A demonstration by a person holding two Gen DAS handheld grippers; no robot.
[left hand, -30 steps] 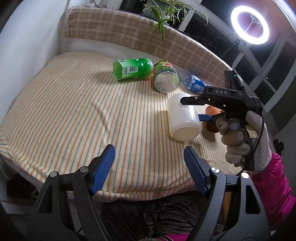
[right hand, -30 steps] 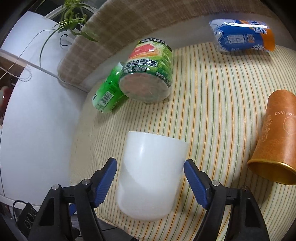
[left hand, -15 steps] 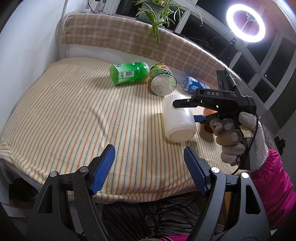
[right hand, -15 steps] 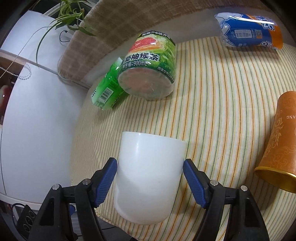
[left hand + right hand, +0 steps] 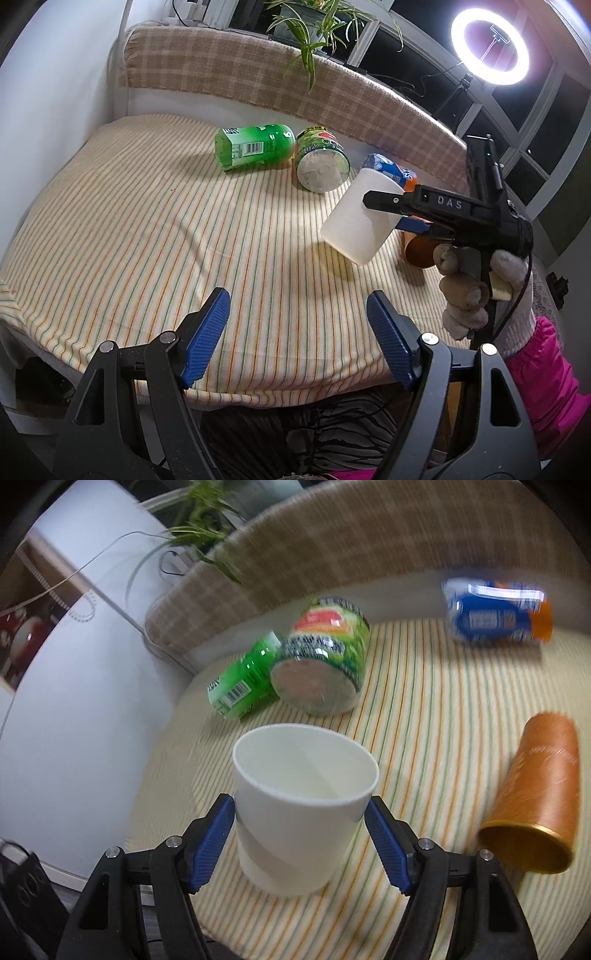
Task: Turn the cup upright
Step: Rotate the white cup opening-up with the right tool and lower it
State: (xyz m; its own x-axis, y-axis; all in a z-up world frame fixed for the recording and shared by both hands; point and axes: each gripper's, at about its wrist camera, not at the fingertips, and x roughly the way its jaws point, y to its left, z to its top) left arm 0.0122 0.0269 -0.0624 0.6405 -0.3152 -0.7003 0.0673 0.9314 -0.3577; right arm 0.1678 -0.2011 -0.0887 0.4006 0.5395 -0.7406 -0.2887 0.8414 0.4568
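The white cup (image 5: 301, 805) is held between the blue pads of my right gripper (image 5: 300, 840), mouth up and tilted a little toward the camera. In the left wrist view the cup (image 5: 360, 218) hangs tilted above the striped cloth, its base lower left, with the right gripper (image 5: 391, 210) shut on it from the right. My left gripper (image 5: 299, 336) is open and empty, near the front edge of the table, well short of the cup.
A green bottle (image 5: 255, 151), a green tea jar (image 5: 321, 164), a blue and orange can (image 5: 389, 171) and an orange cup (image 5: 535, 797) all lie on their sides on the striped tablecloth (image 5: 147, 229). A checked backrest (image 5: 229, 81) runs behind them.
The right gripper has lifted the cup off the cloth and turned it from lying on its side to mouth up. The left gripper has stayed open and nearly still.
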